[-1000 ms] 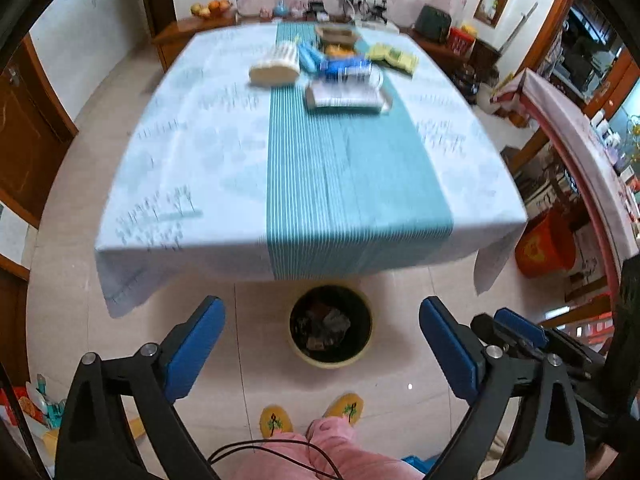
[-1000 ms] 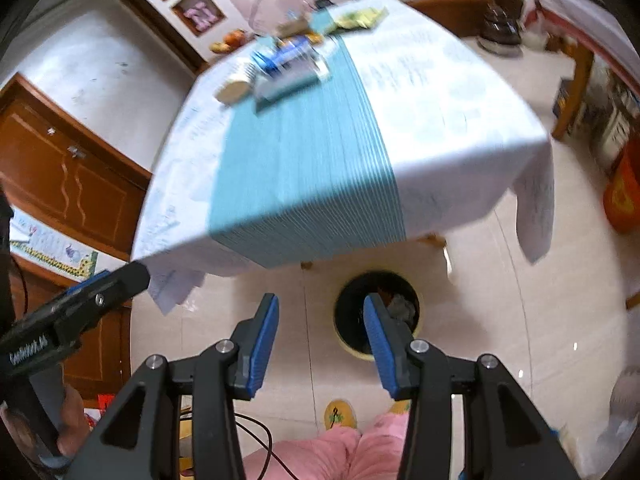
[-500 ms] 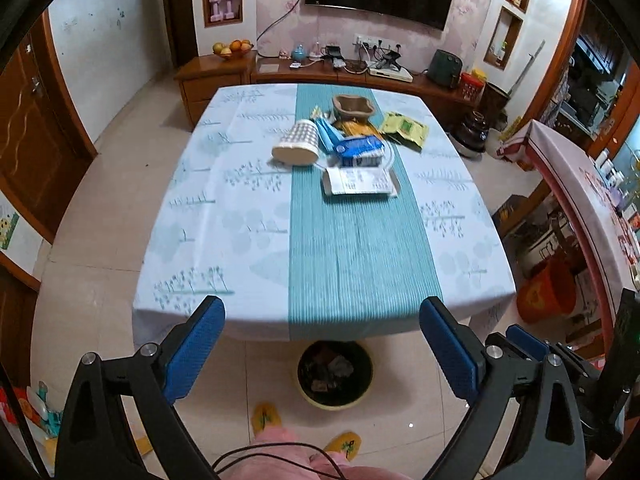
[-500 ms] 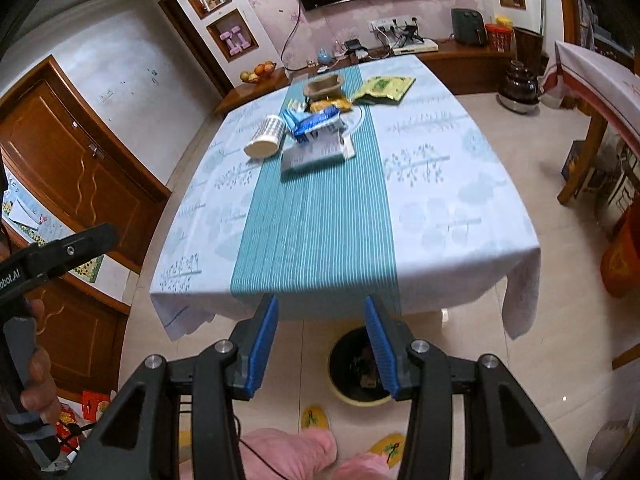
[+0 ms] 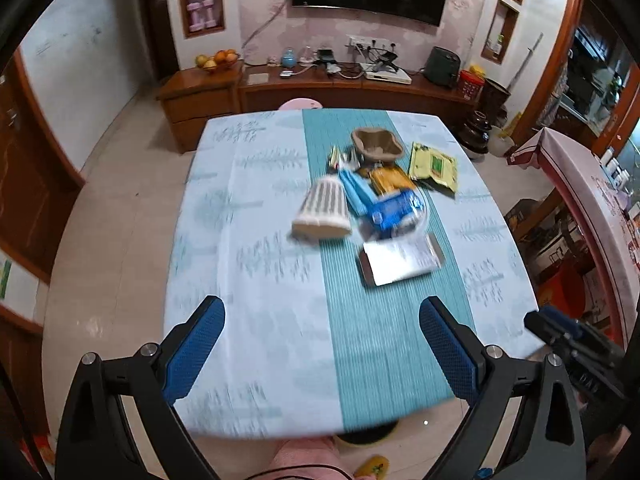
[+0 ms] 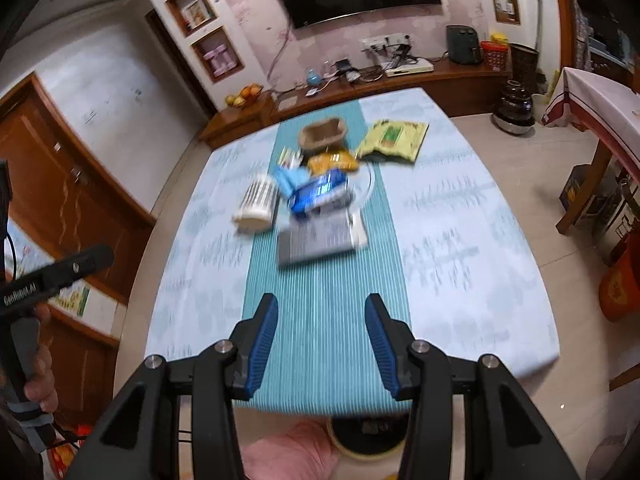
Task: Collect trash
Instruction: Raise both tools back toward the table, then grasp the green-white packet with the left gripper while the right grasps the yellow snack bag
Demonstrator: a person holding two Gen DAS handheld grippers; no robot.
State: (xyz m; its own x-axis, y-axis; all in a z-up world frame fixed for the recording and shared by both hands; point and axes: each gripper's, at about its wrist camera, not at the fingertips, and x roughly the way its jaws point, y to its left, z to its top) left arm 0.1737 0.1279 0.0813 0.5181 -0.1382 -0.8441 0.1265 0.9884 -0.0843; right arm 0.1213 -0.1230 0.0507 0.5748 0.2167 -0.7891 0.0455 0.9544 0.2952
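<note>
Trash lies in a heap on the far half of the table: a ribbed paper cup (image 5: 322, 212) (image 6: 258, 204) on its side, a blue wrapper (image 5: 394, 208) (image 6: 318, 192), a silver flat packet (image 5: 402, 258) (image 6: 320, 238), an orange bag (image 5: 386, 180) (image 6: 332, 161), a yellow-green packet (image 5: 434, 165) (image 6: 394, 138) and a brown paper bowl (image 5: 376, 145) (image 6: 322, 134). My left gripper (image 5: 322, 324) hangs open over the table's near edge, empty. My right gripper (image 6: 322, 322) stands partly open over the teal runner, also empty. The bin (image 5: 366, 438) (image 6: 368, 434) peeks out under the near table edge.
The table (image 5: 256, 280) (image 6: 460, 240) wears a pale cloth with a teal runner (image 5: 372, 320). A wooden sideboard (image 5: 320, 88) lines the far wall. Another table (image 6: 600, 92) stands right, an orange bucket (image 6: 620, 288) beside it. A person's pink-clad legs (image 6: 292, 452) are below.
Both grippers have risen and moved forward from over the floor bin to above the table's near edge. The trash heap looks closer; the bin has slipped almost out of sight.
</note>
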